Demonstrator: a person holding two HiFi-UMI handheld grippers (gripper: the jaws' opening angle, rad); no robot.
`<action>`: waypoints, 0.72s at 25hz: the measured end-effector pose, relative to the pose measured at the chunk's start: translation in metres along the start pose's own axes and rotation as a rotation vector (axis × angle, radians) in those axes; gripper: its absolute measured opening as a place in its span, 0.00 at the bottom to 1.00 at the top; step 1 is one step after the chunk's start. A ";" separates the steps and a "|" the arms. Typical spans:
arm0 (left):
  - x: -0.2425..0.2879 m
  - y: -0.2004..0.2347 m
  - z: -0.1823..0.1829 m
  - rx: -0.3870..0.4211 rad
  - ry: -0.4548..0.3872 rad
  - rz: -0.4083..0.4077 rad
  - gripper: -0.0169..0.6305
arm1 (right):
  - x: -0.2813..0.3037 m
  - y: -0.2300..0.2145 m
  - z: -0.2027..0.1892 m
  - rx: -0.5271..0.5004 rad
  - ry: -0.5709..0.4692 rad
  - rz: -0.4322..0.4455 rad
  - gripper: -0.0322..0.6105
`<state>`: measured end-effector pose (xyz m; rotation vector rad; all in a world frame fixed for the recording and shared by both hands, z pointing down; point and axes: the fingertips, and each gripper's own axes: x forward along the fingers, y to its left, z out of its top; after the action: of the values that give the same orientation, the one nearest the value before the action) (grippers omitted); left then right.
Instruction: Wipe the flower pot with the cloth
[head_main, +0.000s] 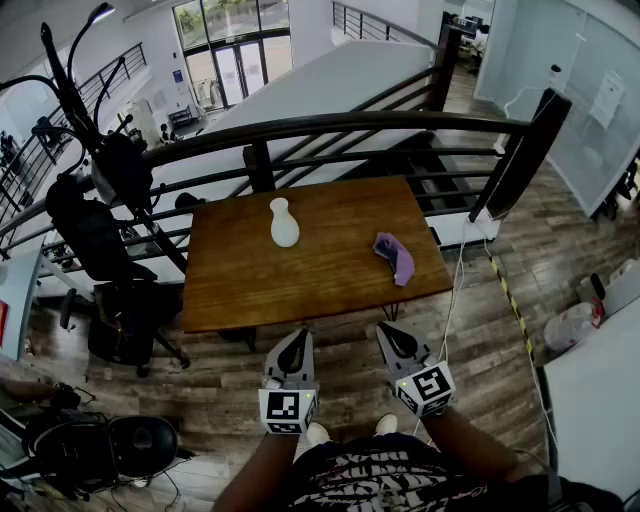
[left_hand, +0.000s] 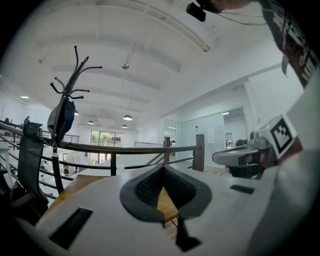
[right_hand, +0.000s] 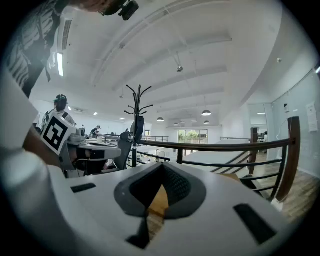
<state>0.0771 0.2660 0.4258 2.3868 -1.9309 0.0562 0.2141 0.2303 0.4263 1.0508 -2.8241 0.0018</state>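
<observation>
Our left hand-held gripper (head_main: 296, 338) hangs level over the wooden floor (head_main: 340, 370), just short of the near edge of the worktop (head_main: 240, 290). Its jaws are closed tip to tip with nothing between them. On the worktop, left of centre and towards the far side, we see the white flower pot (head_main: 284, 223) standing upright, well apart from both grippers. To its right, near the worktop's right edge, the purple cloth (head_main: 396, 257) lies crumpled, not touching the pot. A dark railing (head_main: 350, 125) runs behind the worktop. Our right hand-held gripper (head_main: 393, 332) is beside the left one, also short of the near edge, tipped slightly down, with its jaws pressed together and empty.
</observation>
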 end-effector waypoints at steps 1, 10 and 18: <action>0.001 0.003 0.000 -0.001 -0.002 -0.001 0.02 | 0.003 0.001 0.000 -0.002 0.000 0.000 0.05; 0.006 0.018 -0.003 -0.008 -0.008 -0.026 0.02 | 0.018 0.009 0.000 -0.018 0.024 -0.014 0.05; 0.011 0.030 -0.012 -0.039 0.010 -0.104 0.02 | 0.032 0.021 -0.008 0.048 0.067 -0.051 0.05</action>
<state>0.0504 0.2501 0.4391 2.4515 -1.7835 0.0243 0.1777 0.2259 0.4389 1.1107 -2.7504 0.0988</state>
